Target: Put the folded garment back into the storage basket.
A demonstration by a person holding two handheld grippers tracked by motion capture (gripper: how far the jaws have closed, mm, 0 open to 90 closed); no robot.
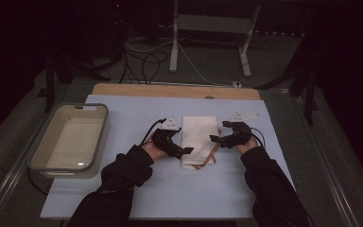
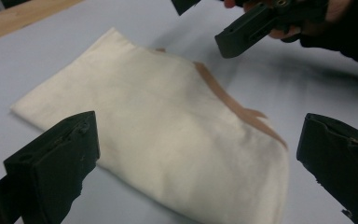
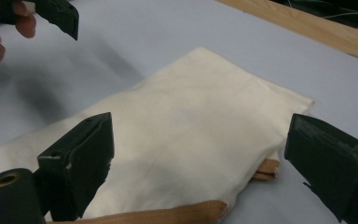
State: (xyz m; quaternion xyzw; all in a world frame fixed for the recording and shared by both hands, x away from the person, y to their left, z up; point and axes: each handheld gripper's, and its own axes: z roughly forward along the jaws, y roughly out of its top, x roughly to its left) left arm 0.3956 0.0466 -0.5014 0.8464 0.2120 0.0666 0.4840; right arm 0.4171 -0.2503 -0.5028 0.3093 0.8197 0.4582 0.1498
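Folded cream cloth bag w/ tan strap (image 1: 199,140) lies flat mid-desk, nearer the far edge. Left tool (image 1: 183,151) sits just beside its left side, jaws wide apart, gripping nothing. Right tool (image 1: 216,139) at its right side, also wide open, empty.

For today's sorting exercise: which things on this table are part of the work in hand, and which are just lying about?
In the work: folded cream cloth bag with tan straps; left gripper and right gripper, both open beside it.

Lying about: clear tub at the left; cables on the floor.
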